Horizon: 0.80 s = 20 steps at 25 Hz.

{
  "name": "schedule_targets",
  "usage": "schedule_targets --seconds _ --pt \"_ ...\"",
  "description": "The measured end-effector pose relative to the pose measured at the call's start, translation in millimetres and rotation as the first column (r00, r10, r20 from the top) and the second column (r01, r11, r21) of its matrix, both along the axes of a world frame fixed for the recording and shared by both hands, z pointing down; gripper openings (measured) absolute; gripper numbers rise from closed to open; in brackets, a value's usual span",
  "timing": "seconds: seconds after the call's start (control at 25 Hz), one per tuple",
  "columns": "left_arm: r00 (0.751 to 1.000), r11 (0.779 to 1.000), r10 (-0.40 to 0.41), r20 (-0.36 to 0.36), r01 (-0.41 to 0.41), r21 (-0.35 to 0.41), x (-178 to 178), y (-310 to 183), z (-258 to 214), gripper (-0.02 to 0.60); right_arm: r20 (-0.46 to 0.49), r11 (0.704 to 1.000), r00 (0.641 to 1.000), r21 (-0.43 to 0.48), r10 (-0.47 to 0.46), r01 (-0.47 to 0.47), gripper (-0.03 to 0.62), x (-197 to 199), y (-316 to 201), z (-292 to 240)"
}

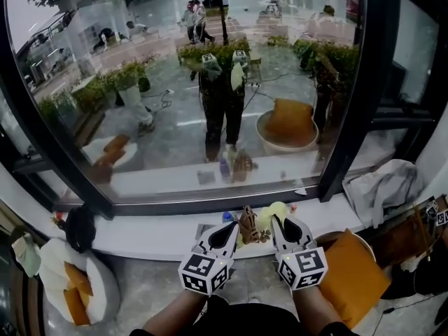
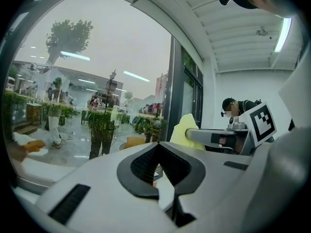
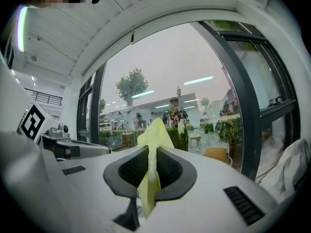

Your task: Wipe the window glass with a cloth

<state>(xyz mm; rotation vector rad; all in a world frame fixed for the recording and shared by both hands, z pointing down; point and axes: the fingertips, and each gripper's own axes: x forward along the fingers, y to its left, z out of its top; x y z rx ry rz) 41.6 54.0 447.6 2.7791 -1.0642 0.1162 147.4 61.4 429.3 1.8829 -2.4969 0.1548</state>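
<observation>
We hold the right gripper (image 1: 287, 224) with its ribbed black pads (image 3: 167, 171) clamped on a thin, soft yellow cloth (image 3: 154, 130), which rises crumpled to a point from the jaws, over the smooth white sill (image 1: 140, 233) and in front of the reflective window glass (image 1: 210, 82). The left gripper (image 1: 227, 233), just beside it, has its jaws pressed together with nothing between them. At lower right, a round white tub seat (image 1: 323, 241) contains a square orange cushion (image 1: 353, 275).
</observation>
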Motion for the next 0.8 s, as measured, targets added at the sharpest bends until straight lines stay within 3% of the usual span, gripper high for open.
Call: schedule_targets --seconds 0.8 --pt "1.000 1.000 -0.017 -0.005 0.017 0.003 -17.6 3.9 1.9 0.008 0.004 1.000 1.000 0.002 -0.029 0.029 0.051 -21.4 0.0 4.2"
